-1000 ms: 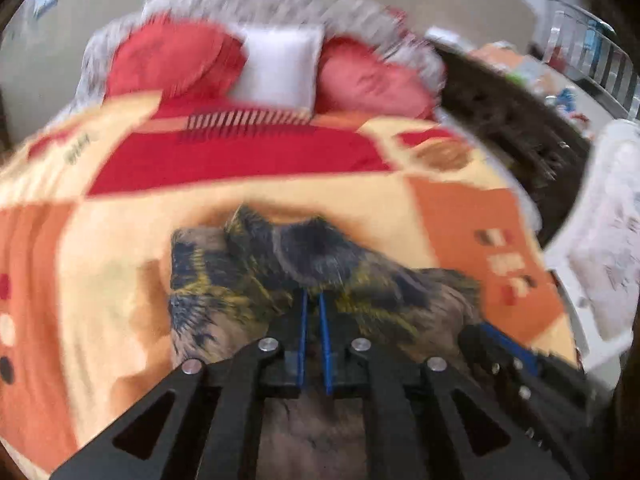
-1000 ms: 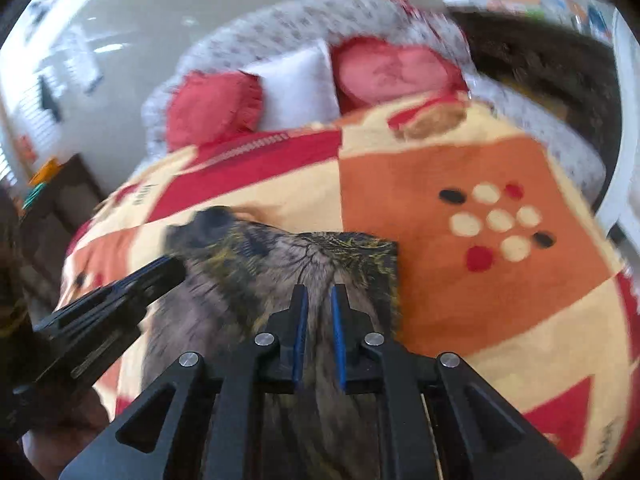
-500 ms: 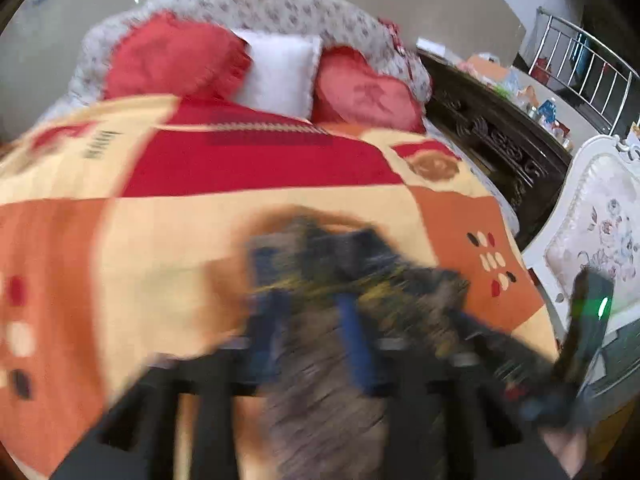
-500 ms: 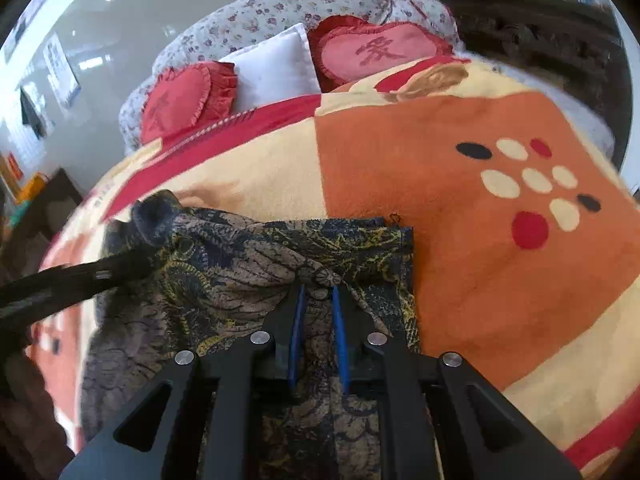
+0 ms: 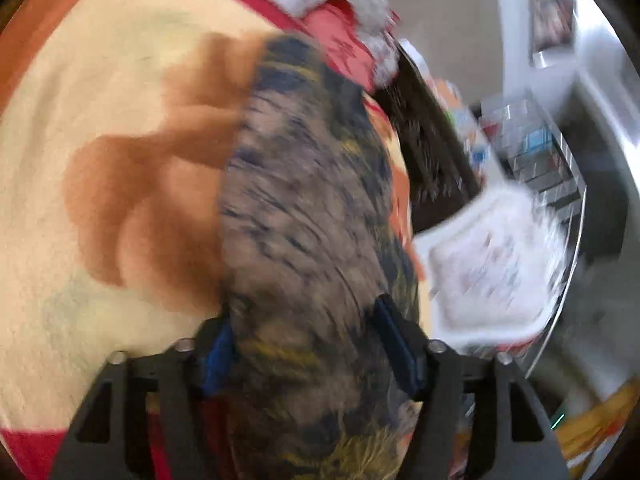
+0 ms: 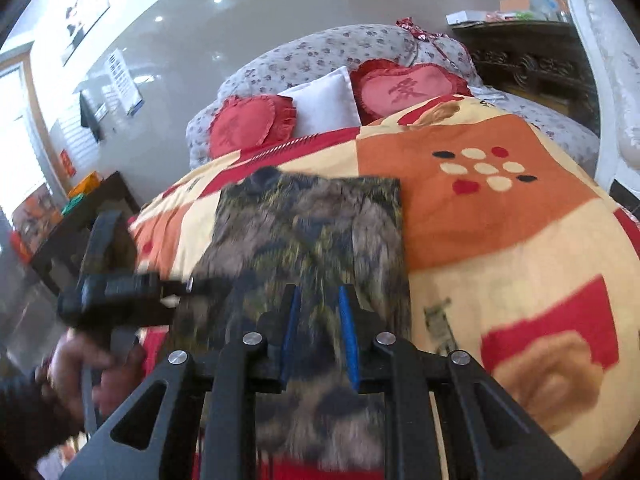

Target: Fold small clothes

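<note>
Beyond the garment (image 6: 308,236) (right view): heart cushions (image 6: 408,88).

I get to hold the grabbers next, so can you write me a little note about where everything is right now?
Left gripper: jaws have just opened wide, with cloth passing between them; the blur hides whether the pads touch it.
Right gripper: jaws have just been opening, apart over the near edge, not pinching.
The dark patterned garment lies on the blanket, looking folded into a neat rectangle.
Left to do: let go fully, smooth it, and fold again if it should be smaller.
</note>
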Demonstrator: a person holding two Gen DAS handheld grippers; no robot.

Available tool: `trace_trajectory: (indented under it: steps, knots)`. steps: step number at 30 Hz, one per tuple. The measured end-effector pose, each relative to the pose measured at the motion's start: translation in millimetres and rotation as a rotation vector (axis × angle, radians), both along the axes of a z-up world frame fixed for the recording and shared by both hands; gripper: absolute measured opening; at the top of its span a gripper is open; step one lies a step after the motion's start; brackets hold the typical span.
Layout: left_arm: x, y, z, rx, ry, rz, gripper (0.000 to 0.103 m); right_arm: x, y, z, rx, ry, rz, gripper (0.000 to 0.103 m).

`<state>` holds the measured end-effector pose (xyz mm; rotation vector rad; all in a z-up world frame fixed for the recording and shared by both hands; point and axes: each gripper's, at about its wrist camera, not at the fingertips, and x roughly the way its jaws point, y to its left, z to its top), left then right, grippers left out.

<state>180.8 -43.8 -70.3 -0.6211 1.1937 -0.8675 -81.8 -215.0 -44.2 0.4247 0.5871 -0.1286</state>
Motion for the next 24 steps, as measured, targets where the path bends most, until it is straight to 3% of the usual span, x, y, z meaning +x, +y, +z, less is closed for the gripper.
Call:
trace_trajectory:
  steps: [1, 2, 5, 11, 18, 22, 24]
  knots:
    - [3, 5, -4, 0.009, 0.025, 0.035, 0.037, -6, 0, -1, -0.008, 0.005, -0.009, 0.040]
    - [3, 7, -6, 0.007, 0.040, 0.045, 0.029, -9, -1, -2, -0.016, 0.012, -0.015, 0.040]
    - [-9, 10, 7, 0.057, -0.032, 0.067, 0.021, -18, -8, -5, -0.033, 0.044, -0.048, 0.040]
    - [-17, 34, 43, 0.193, -0.146, 0.079, 0.019, -20, -21, -10, -0.008, 0.087, -0.092, 0.040]
    - [-2, 145, 49, 0.334, -0.147, 0.166, 0.020, -15, 2, -4, -0.028, 0.084, -0.037, 0.040]
    - [0, 166, 36, 0.359, -0.117, 0.152, 0.028, 0, 20, 1, -0.021, 0.074, 0.002, 0.040]
    - [-1, 165, 44, 0.413, -0.162, 0.166, 0.031, 18, 32, 10, -0.026, 0.067, 0.033, 0.040]
